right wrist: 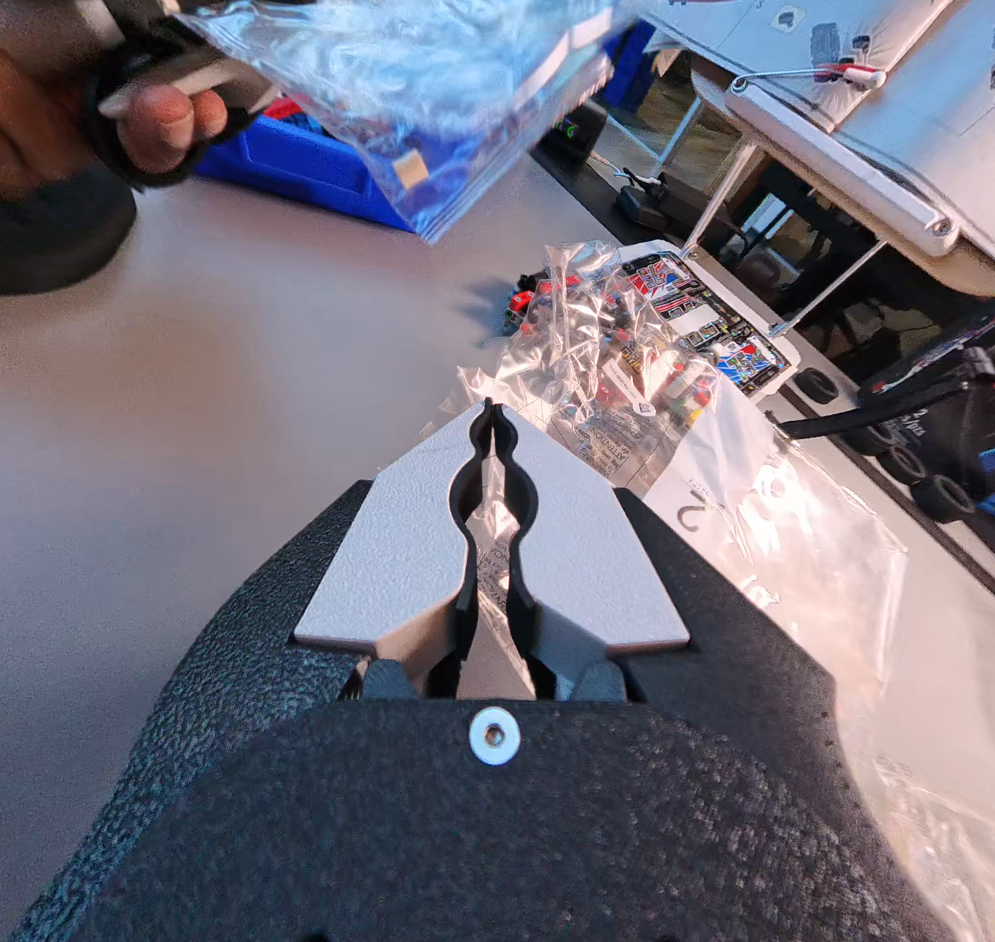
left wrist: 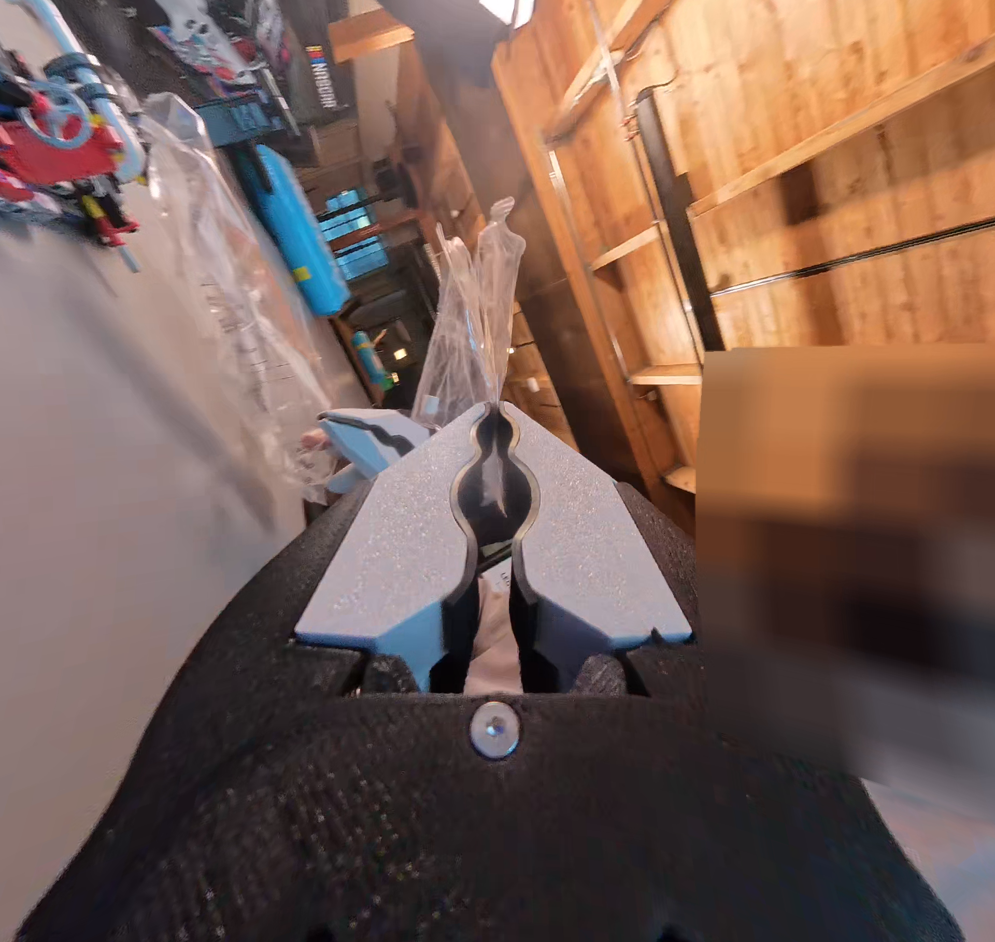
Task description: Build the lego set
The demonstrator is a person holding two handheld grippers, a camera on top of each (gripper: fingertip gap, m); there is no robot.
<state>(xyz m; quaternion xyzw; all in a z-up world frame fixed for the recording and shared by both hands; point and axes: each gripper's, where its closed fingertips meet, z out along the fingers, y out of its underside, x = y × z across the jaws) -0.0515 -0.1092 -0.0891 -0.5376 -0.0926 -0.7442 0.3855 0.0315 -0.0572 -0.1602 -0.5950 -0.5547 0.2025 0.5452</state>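
Note:
My left gripper [left wrist: 495, 406] is shut on a clear plastic bag [left wrist: 474, 313], which sticks up past the tips. In the right wrist view the left gripper [right wrist: 188, 6] is at the top left in a hand, holding that bag [right wrist: 431, 82] in the air above the table, blurred. My right gripper [right wrist: 491, 405] is shut, low over the grey table [right wrist: 215, 378]. A crumpled clear bag of small lego pieces [right wrist: 608, 356] lies just beyond and under its tips; I cannot tell whether it is pinched. The right gripper [left wrist: 371, 442] also shows in the left wrist view. A partly built red lego model [left wrist: 59, 151] stands far left.
A blue bin [right wrist: 301, 162] stands behind the lifted bag. A sticker sheet [right wrist: 700, 318], loose red and black pieces [right wrist: 525, 300] and black tyres [right wrist: 942, 496] lie to the right. A large flat clear bag [right wrist: 780, 539] covers the table's right side. A wooden wall [left wrist: 754, 162] is nearby. Some 12 cm of space lies between my two pairs of fingers.

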